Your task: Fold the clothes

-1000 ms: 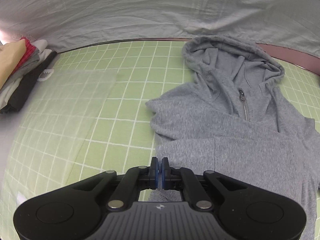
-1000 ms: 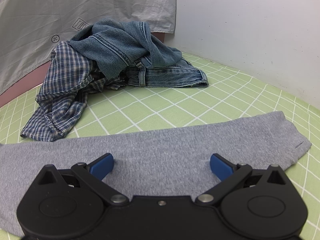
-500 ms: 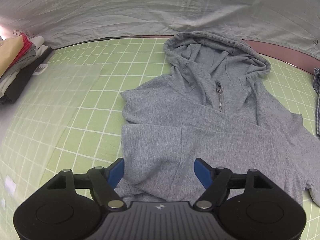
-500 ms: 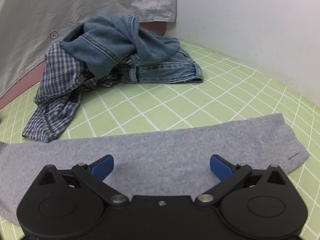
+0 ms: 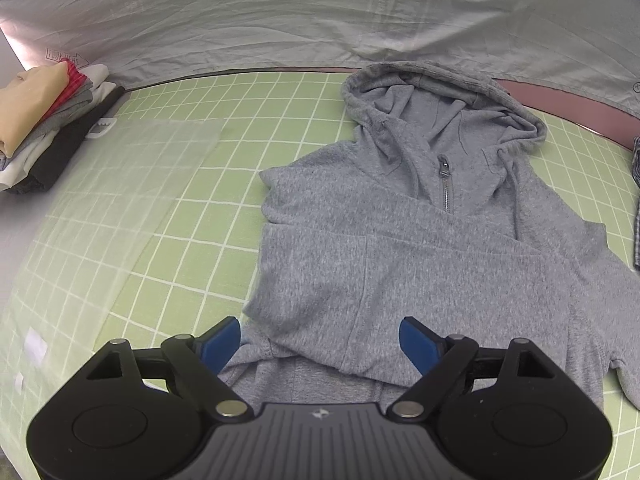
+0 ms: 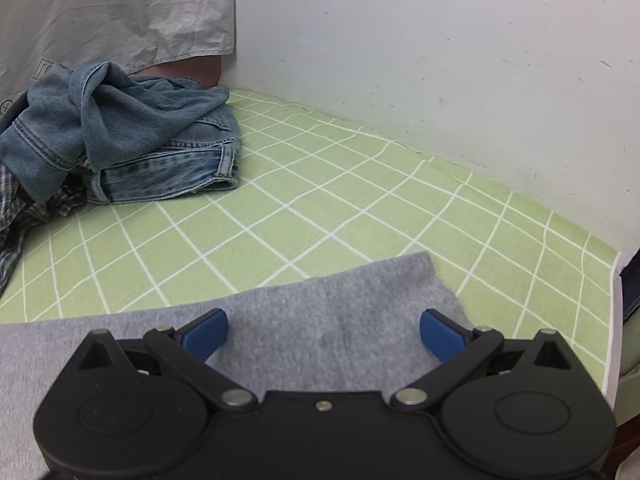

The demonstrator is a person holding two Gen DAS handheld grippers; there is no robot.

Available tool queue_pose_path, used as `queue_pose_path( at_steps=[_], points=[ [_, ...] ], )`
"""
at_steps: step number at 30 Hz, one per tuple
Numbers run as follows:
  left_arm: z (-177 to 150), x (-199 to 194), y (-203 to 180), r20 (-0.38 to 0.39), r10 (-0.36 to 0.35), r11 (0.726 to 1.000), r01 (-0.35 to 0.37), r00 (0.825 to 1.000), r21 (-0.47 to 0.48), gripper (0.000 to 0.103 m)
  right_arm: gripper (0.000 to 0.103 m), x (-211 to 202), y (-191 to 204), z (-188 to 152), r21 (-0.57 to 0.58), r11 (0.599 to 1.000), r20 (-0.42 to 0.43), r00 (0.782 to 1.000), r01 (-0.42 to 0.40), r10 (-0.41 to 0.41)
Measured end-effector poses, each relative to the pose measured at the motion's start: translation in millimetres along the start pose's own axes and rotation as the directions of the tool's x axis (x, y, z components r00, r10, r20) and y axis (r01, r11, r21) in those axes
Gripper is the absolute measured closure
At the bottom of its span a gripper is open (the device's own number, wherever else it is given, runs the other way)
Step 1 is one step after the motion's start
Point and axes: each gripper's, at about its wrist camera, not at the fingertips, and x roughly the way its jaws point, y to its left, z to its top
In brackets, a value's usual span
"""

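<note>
- Your left gripper (image 5: 320, 340) hangs at the bottom centre of the left wrist frame with its jaws spread wide and nothing between them, just above the lower edge of the hoodie (image 5: 420, 240).
- The hoodie lies face up across the centre and right of that frame on the green checked surface (image 5: 192, 216), hood (image 5: 440, 96) toward the top, zip (image 5: 445, 184) in the middle, and one sleeve already laid across the chest.
- Your right gripper (image 6: 323, 334) sits at the bottom centre of the right wrist frame, jaws also wide and empty, poised over the other sleeve (image 6: 320, 312), which runs flat from the lower left to its cuff end near the centre.
- Expect soft, fairly thick fleece: it drapes, sags and bunches when lifted, will not slip easily from the blue pads, and cannot be damaged by a firm pinch.
- Take the sleeve near the cuff, pinching the whole thickness at its edge; a bite in mid-fabric probably lifts one layer only.
- For the body fold, the bottom hem corners look like the better hold.
- The jeans (image 6: 132, 140) at upper left of the right frame and the folded pile (image 5: 40, 120) at far left of the left frame lie well apart from the hoodie.
</note>
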Motion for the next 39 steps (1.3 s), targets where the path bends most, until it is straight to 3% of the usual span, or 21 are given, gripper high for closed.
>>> queue_pose_path(
  at_steps=[7, 14, 23, 24, 27, 29, 30, 34, 39],
  points=[
    [-2.2, -5.8, -4.6, 0.000, 0.005, 1.000, -0.005, 1.000, 0.014, 0.016, 0.000, 9.6, -16.6, 7.8, -0.002, 1.000, 0.013, 1.000, 0.023, -0.023],
    [-2.8, -8.6, -9.9, -0.001, -0.011, 0.999, 0.011, 1.000, 0.031, 0.016, 0.000, 15.9, -31.6, 10.0, 0.048, 0.999, 0.002, 1.000, -0.008, 0.008],
    [-2.8, -8.2, -5.5, -0.012, -0.042, 0.999, 0.042, 0.999, -0.007, 0.016, 0.001, 14.1, -31.4, 12.7, 0.052, 0.999, -0.029, 0.999, -0.013, 0.015],
    [-2.9, -8.0, -4.3, -0.011, -0.043, 0.999, 0.043, 0.999, -0.014, 0.016, 0.004, 12.5, -31.8, 12.5, 0.054, 0.998, -0.028, 0.999, -0.014, 0.016],
    [-3.3, -6.9, 0.6, -0.016, -0.048, 0.998, 0.047, 0.999, -0.039, 0.016, 0.032, 4.2, -32.7, 11.8, 0.054, 0.998, -0.015, 0.999, -0.037, 0.038],
    [-3.9, -6.4, 4.4, -0.017, -0.052, 0.997, 0.051, 0.998, -0.055, 0.016, 0.072, -2.6, -26.9, 12.1, 0.044, 0.997, -0.021, 0.998, -0.064, 0.065],
    [-4.3, -6.3, 6.1, -0.016, -0.055, 0.997, 0.054, 0.998, -0.062, 0.016, 0.081, -6.0, -23.8, 12.3, 0.039, 0.996, -0.025, 0.997, -0.077, 0.078],
    [-5.7, -9.1, 13.3, -0.003, -0.069, 0.994, 0.069, 0.998, -0.083, 0.016, 0.085, -23.0, -9.9, 12.6, 0.033, 0.989, -0.030, 0.989, -0.141, 0.142],
    [-10.0, -18.0, 25.3, 0.027, -0.088, 0.991, 0.091, 0.996, -0.100, 0.016, 0.085, -61.3, 18.5, 10.5, 0.077, 0.959, 0.011, 0.962, -0.274, 0.274]
  ],
)
